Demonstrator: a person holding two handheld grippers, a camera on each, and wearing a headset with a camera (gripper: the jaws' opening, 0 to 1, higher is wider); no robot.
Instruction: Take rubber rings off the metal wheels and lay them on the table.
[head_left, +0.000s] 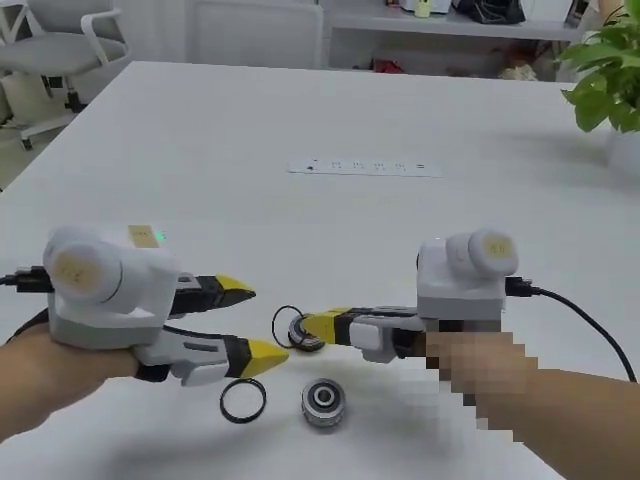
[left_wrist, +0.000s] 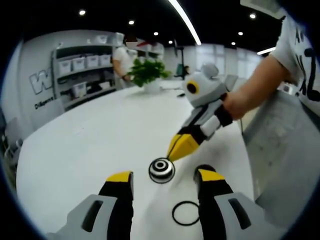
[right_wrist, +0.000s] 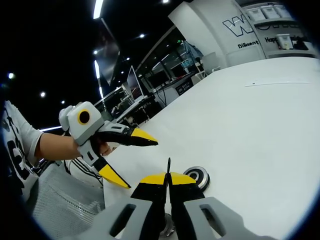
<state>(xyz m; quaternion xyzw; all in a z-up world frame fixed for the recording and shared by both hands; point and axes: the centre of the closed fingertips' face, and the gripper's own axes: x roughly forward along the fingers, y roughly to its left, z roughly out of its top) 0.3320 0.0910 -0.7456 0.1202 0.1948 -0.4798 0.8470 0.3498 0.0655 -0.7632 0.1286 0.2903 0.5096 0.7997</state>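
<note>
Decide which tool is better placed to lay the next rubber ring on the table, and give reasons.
Right. The right tool is shut on a thin black rubber ring beside a metal wheel; the left tool is open and holds nothing.

Holds left gripper (head_left: 250, 322) at lower left, jaws spread; points right gripper (head_left: 318, 326) leftward from lower right, jaws pinched on rubber ring (head_left: 274, 324)

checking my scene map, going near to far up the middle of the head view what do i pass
metal wheel → right gripper pinching a rubber ring → white power strip
</note>
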